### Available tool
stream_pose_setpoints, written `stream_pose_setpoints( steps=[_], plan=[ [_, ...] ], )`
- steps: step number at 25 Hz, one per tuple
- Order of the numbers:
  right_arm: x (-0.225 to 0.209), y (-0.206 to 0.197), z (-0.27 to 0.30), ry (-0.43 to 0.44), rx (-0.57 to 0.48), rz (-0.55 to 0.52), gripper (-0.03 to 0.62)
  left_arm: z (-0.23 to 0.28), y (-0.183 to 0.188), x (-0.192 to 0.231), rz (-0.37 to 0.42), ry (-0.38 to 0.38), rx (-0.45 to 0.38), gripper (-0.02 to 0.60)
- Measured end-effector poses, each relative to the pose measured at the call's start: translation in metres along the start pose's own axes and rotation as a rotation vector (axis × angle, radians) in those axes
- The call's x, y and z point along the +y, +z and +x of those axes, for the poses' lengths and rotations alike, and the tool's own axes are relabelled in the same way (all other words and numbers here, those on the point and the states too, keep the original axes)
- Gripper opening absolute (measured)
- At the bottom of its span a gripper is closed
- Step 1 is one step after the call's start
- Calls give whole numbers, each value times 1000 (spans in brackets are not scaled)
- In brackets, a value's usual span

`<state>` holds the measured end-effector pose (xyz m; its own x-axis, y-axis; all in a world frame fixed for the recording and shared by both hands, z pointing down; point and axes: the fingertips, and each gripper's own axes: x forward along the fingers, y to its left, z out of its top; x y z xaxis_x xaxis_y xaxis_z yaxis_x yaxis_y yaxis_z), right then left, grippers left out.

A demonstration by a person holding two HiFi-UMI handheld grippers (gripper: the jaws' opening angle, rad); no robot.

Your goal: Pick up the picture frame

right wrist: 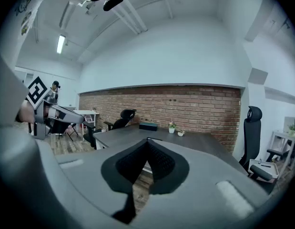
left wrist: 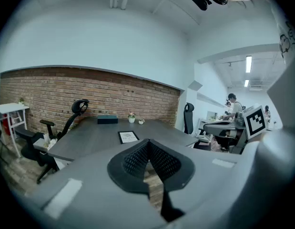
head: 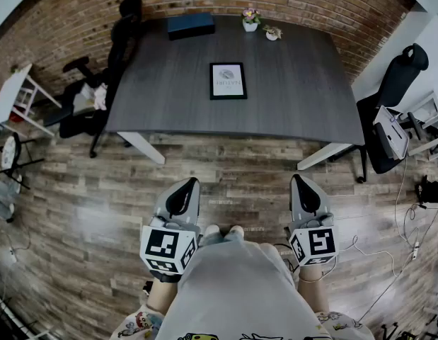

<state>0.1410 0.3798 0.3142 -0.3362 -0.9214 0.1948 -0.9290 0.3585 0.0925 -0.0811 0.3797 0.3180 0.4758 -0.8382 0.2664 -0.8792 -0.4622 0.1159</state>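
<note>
— Left gripper (head: 188, 186) and right gripper (head: 299, 183), status?
— Both clenched with nothing between the jaws, held off the table (head: 303, 91), short of its near edge.
— Picture frame (head: 228, 81)?
— Flat at the table's middle, well apart from both.

My jaws' pads (left wrist: 133, 162) are black and finely ribbed, set in matt grey plastic. At twelve o'clock the bench (head: 289, 98) is matt dark wood-grain, the floor (head: 233, 183) worn wooden planks, the wall (head: 296, 6) rough brick.

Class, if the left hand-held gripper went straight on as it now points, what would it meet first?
Probably the near edge of the grey table, before the picture frame; depth is unclear.
</note>
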Motion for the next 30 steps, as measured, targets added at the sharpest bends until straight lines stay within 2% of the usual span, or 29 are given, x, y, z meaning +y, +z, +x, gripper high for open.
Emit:
stream_pose_setpoints(
  steps=[8,10,12,20,30],
  plan=[
    [-12,-2,-10,15,-26,25,2,3,1,-8,6,33,-6,12],
    [-15,-3,-13,24,-28,30,6,3,-1,-10,2,39,-8,37],
    [-17,-4,-16,38,-29,46,55,2,-2,-13,2,44,-10,40],
    [-30,-9,-24,58,-43,92,132,11,-6,-25,3,39,-8,114],
    [-46,-13,46,64,-8,108,161,76,-1,13,-16,19,14,143]
  ],
)
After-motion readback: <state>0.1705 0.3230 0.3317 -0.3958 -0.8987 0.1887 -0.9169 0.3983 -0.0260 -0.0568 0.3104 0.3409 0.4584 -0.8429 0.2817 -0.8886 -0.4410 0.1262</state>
